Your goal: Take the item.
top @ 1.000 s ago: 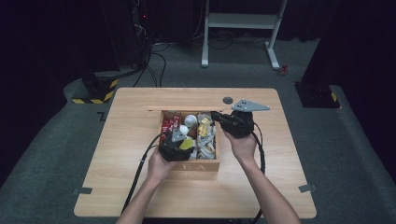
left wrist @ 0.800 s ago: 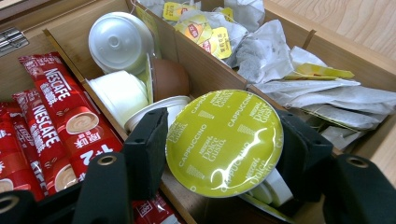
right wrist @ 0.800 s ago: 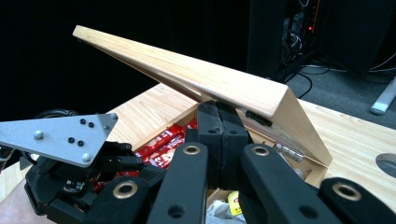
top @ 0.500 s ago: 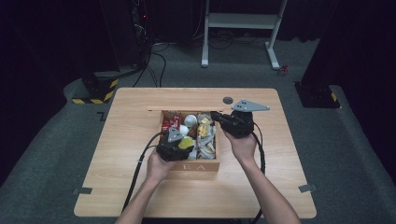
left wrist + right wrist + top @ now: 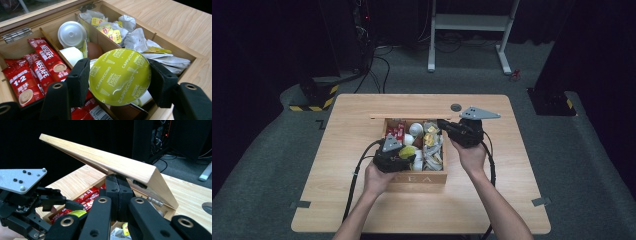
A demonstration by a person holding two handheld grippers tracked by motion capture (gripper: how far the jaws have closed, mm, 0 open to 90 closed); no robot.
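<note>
A wooden box (image 5: 417,177) stood open near the middle of the table (image 5: 352,125), its front marked "TEA".

The left gripper (image 5: 119,77) was clamped on a capsule (image 5: 120,76) with a green-yellow foil top printed "CAPPUCCINO"; one black pad pressed each side of its rim. The capsule was held above the box's middle compartments, tilted with its foil top facing the left gripper's camera. In the high view the left gripper (image 5: 408,156) sat over the front left part of the box, the capsule (image 5: 407,151) at its tip.

The right gripper (image 5: 119,192) had its jaws fully closed, pad against pad, with nothing visible between them. Its tips stood just under the raised lid (image 5: 105,162); whether they touched the lid could not be told. In the high view the right gripper (image 5: 443,124) lay at the box's back right corner.

Contents, as seen in the left gripper view:
- Red sachets (image 5: 41,67) marked "NESCAFE" in the left compartment.
- White capsules (image 5: 72,33) in the middle compartment, a brown one (image 5: 94,50) beside them.
- Tea bags (image 5: 110,30) with yellow tags in the right compartment.

A hinge (image 5: 17,35) showed on the back wall.
</note>
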